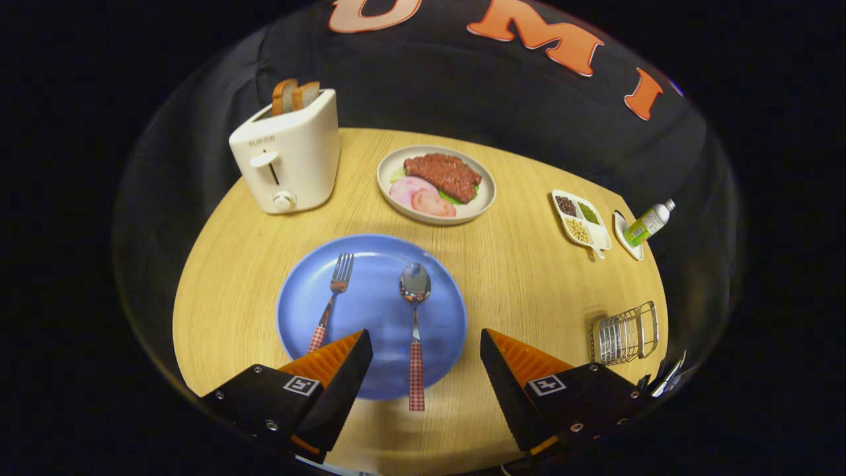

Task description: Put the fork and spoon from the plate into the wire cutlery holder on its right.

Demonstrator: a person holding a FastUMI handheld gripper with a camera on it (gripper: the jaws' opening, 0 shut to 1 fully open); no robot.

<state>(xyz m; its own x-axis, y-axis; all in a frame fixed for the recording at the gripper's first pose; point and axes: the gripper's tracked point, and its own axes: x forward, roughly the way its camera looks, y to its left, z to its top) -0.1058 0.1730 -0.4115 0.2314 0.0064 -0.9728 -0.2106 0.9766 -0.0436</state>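
Note:
A blue plate lies on the wooden table just ahead of my fingers. On it rest a fork, to the left, and a spoon, to the right, both with red checked handles pointing toward me. The spoon's handle reaches over the plate's near rim, between my two fingers. My gripper is open, hovering above the plate's near edge and holding nothing. The wire cutlery holder stands to the right of the plate, close to the table's right edge, beyond my right finger.
A white toaster with two bread slices stands at the far left. A beige plate of meat and ham sits beyond the blue plate. A divided dish of beans and a small bottle on a saucer lie at the far right.

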